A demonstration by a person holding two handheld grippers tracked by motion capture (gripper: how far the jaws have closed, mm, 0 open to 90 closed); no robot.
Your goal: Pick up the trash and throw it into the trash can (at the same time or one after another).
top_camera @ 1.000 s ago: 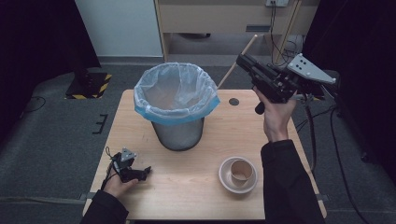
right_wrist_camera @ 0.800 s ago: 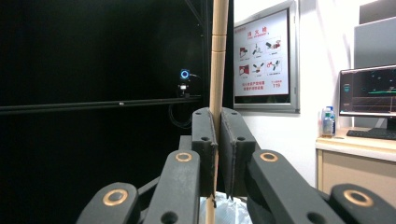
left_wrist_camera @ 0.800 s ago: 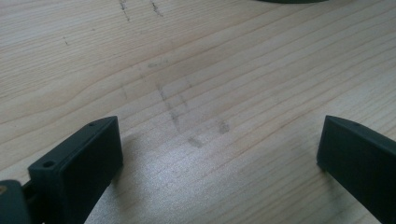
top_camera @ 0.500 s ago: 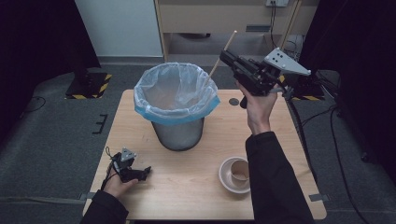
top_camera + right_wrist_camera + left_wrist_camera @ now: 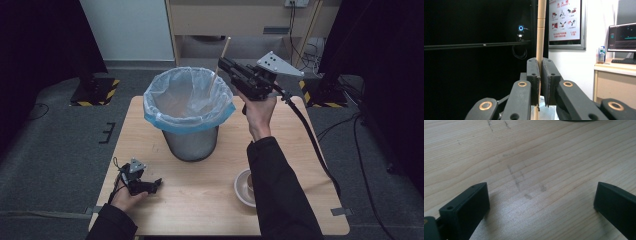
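The right gripper (image 5: 223, 64), fingers clamped on a wooden stick (image 5: 220, 60), has swung from two o'clock to the bin's (image 5: 189, 107) one-o'clock rim (ready to drop, probably). Left gripper (image 5: 150, 185) rests wide open on the desk (image 5: 200, 200).

A thin, pale wooden stick (image 5: 540, 37) stands clamped between closed jaws, its lower end over the lined bin (image 5: 189, 112).

High view overhead; left tool view skims table (image 5: 529, 170); right faces wall.
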